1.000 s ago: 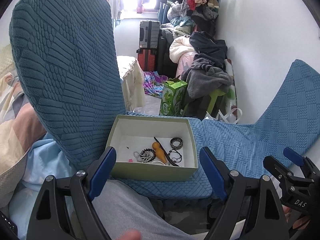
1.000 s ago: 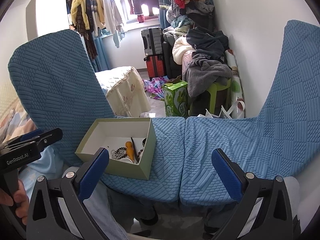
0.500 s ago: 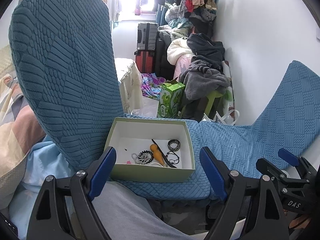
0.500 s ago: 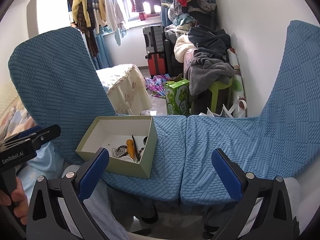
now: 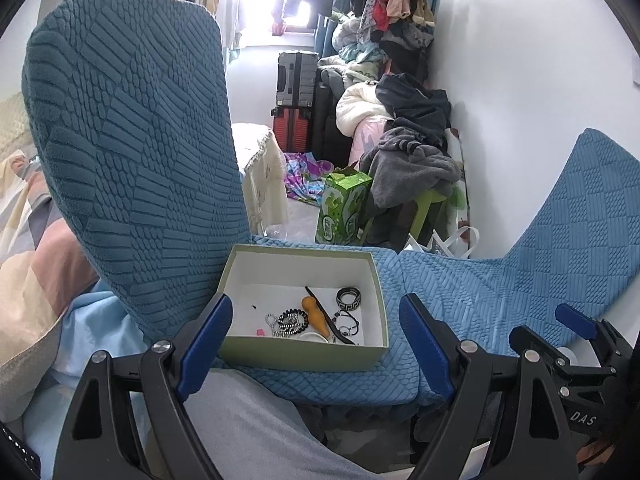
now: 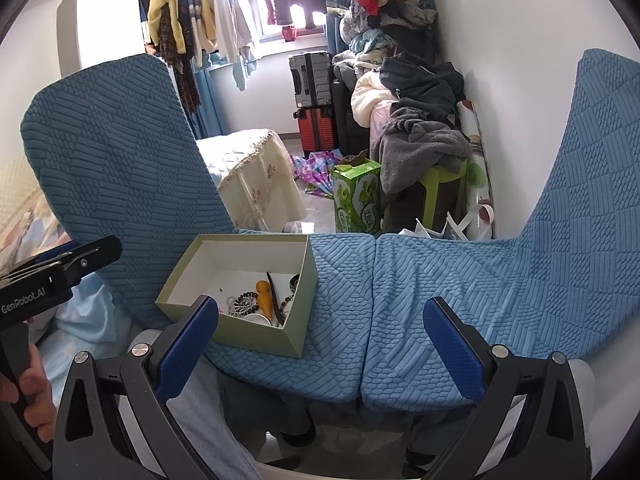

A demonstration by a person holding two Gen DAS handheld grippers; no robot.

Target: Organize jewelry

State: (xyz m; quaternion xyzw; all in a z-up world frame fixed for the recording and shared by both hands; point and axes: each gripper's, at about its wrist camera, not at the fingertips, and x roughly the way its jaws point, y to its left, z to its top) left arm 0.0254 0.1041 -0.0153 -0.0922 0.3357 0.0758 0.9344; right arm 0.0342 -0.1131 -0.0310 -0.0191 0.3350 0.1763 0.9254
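Note:
A pale green open box (image 5: 304, 354) (image 6: 256, 336) stands on the left blue chair seat. Inside lie a black patterned bangle (image 5: 349, 297), beaded bracelets (image 5: 294, 320) (image 6: 244, 304), an orange gourd-shaped piece (image 5: 314, 312) (image 6: 263, 294), a dark stick (image 5: 320, 308) and a thin cord bracelet (image 5: 347, 326). My left gripper (image 5: 316, 344) is open and empty, just in front of the box. My right gripper (image 6: 320, 344) is open and empty, in front of the two seats, right of the box.
Two blue-covered chairs face each other, backs at the left (image 5: 132, 160) and right (image 6: 592, 184). Beyond them are a green carton (image 5: 344, 208), a clothes pile (image 5: 408, 152), suitcases (image 5: 296, 96) and a cloth-covered table (image 6: 256, 176). A grey-trousered leg (image 5: 256, 428) is under the grippers.
Both cameras have drifted slightly closer to the chairs and box. Both grippers stay open and empty; the box contents have not moved.

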